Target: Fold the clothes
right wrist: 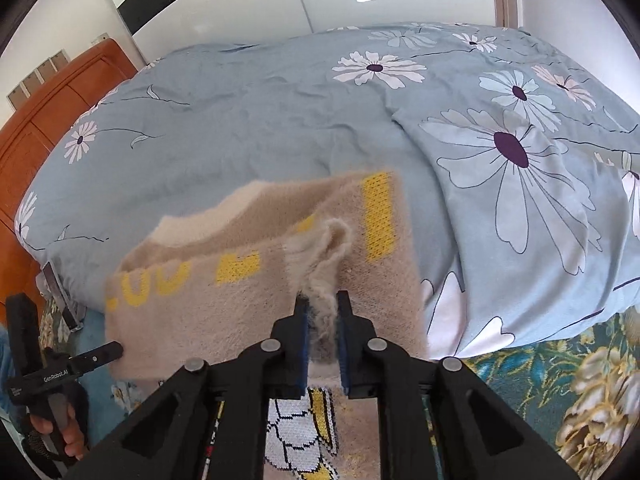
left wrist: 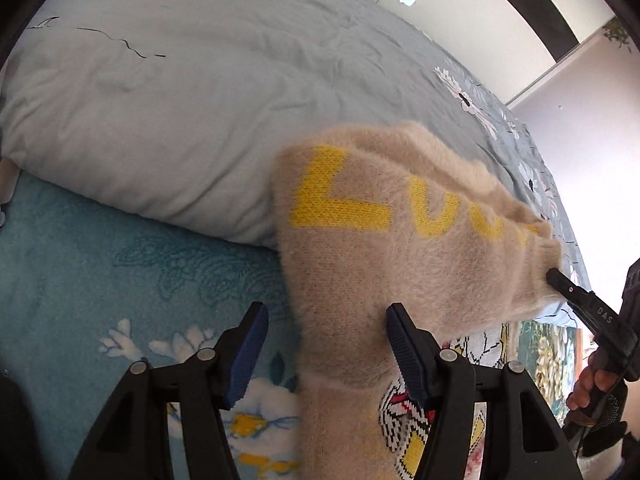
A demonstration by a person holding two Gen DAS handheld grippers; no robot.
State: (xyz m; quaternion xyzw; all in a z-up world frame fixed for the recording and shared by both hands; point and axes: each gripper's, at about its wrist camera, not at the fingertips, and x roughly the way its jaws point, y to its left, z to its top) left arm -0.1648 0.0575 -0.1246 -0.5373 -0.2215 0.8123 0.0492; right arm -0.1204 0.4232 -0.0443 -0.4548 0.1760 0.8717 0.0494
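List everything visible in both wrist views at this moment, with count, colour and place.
sweater: one, beige with yellow lettering, lifted above the bed, a fold pinched by the right gripper
duvet: one, pale blue with daisies, behind the sweater
blanket: one, teal, floral, under the sweater
headboard: one, orange-brown wood, far left in the right view
wall: white, beyond the bed
left gripper: black, blue pads, open beside the sweater
right gripper: black, shut on the fluffy fold
hand: one, holding the right gripper's handle

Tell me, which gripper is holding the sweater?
The right gripper: its jaws pinch a tuft of the beige sweater. The left gripper is wide open.
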